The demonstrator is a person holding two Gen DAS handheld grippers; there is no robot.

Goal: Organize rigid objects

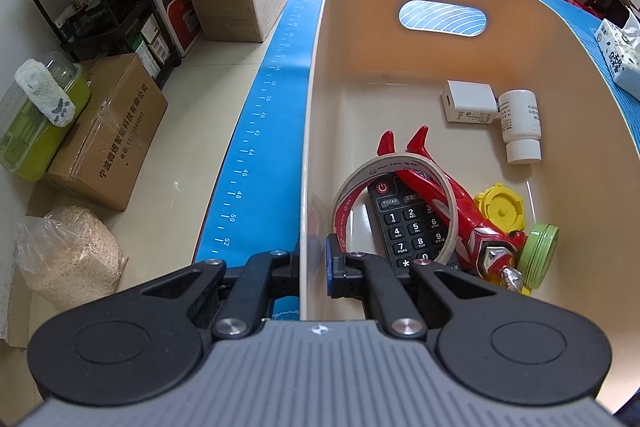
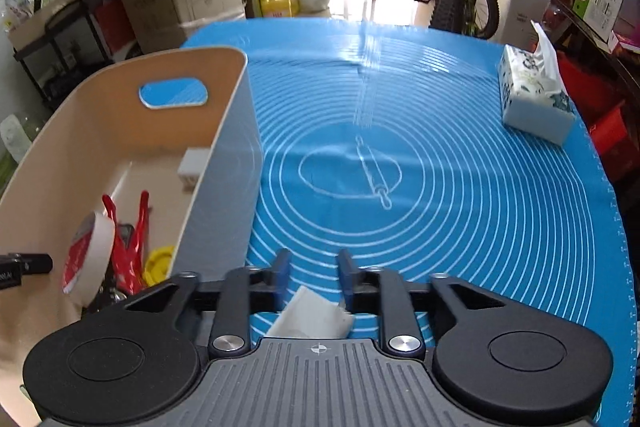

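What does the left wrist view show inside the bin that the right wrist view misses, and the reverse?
Left wrist only: the remote, white bottle and green lid on the bin floor, with the left claw straddling the bin wall.

Right wrist only: the open mat beside the bin, the tissue box, and a white piece below the right claw; whether it is gripped is unclear.

Both: the bin, tape roll, red toy, yellow cap and white charger.
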